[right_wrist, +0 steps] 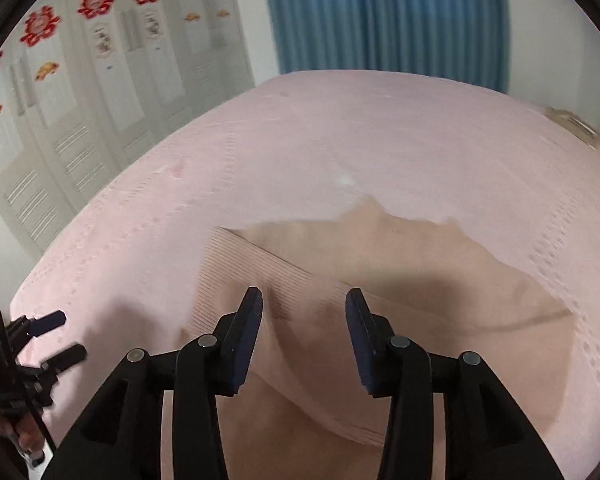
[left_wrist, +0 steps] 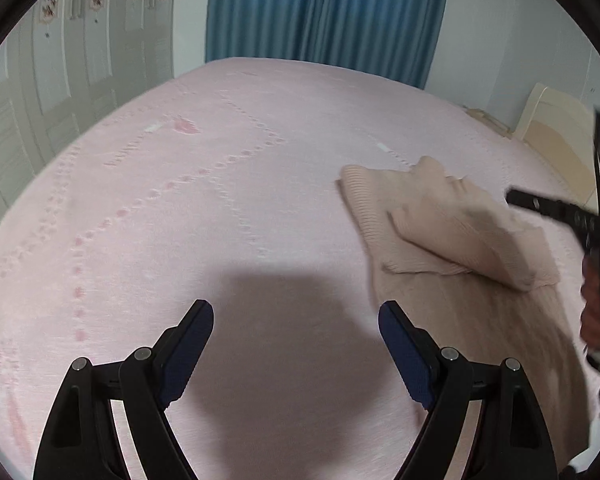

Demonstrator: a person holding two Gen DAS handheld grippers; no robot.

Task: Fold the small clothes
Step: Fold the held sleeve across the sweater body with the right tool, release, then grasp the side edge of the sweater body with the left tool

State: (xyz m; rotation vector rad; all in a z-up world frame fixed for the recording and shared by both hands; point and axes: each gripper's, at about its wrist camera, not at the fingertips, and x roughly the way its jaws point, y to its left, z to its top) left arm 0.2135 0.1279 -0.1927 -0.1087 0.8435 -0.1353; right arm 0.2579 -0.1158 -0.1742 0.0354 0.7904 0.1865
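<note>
A beige ribbed knit garment (right_wrist: 380, 288) lies on the pink bed sheet (right_wrist: 340, 140), with one part folded over the rest. In the right wrist view my right gripper (right_wrist: 304, 300) hangs just above the garment, its jaws apart and nothing pressed between them. In the left wrist view the same garment (left_wrist: 452, 232) lies to the right of my left gripper (left_wrist: 296, 312), which stands wide open over bare sheet (left_wrist: 220, 200). The right gripper (left_wrist: 560, 212) shows at that view's right edge, over the garment. The left gripper (right_wrist: 60, 336) appears open at the right wrist view's left edge.
White wardrobe doors (right_wrist: 100, 80) with red paper decorations stand along the left of the bed. A blue curtain (right_wrist: 388, 16) hangs behind the far edge. A cream headboard (left_wrist: 556, 136) sits at the right. A hand (left_wrist: 596, 304) grips the right tool.
</note>
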